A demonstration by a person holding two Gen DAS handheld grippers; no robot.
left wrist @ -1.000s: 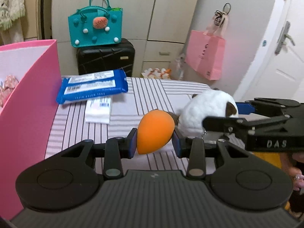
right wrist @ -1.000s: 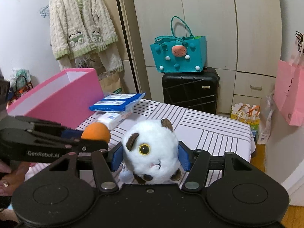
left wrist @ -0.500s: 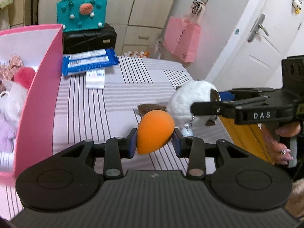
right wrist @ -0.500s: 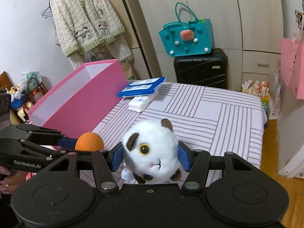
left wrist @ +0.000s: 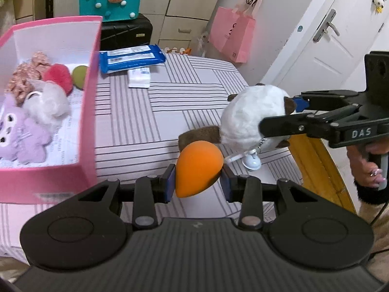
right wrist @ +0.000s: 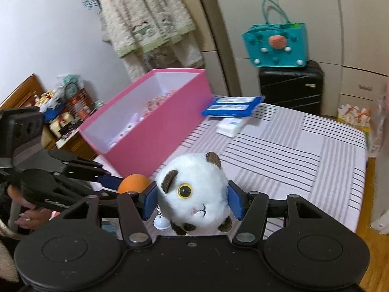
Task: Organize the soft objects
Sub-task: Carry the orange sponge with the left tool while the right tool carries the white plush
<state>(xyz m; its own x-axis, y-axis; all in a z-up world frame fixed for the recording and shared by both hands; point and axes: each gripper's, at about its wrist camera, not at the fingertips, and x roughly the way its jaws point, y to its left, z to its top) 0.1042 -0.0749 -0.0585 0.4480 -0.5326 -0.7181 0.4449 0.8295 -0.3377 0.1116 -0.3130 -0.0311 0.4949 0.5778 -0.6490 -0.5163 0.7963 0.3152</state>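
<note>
- Soft objects are mid-carry in the left wrist view: the left gripper is clamped on an orange sponge egg, held above the striped bed just right of the pink box, which already holds plush items.
- Right wrist view: the right gripper squeezes a white plush toy, also right of the pink box. Next, I judge, both must travel over the box rim before letting go.

Pretty clearly a home bedroom: striped bedsheet, built-in wardrobe, cardigan on a hanger, black suitcase topped with a teal tote.
</note>
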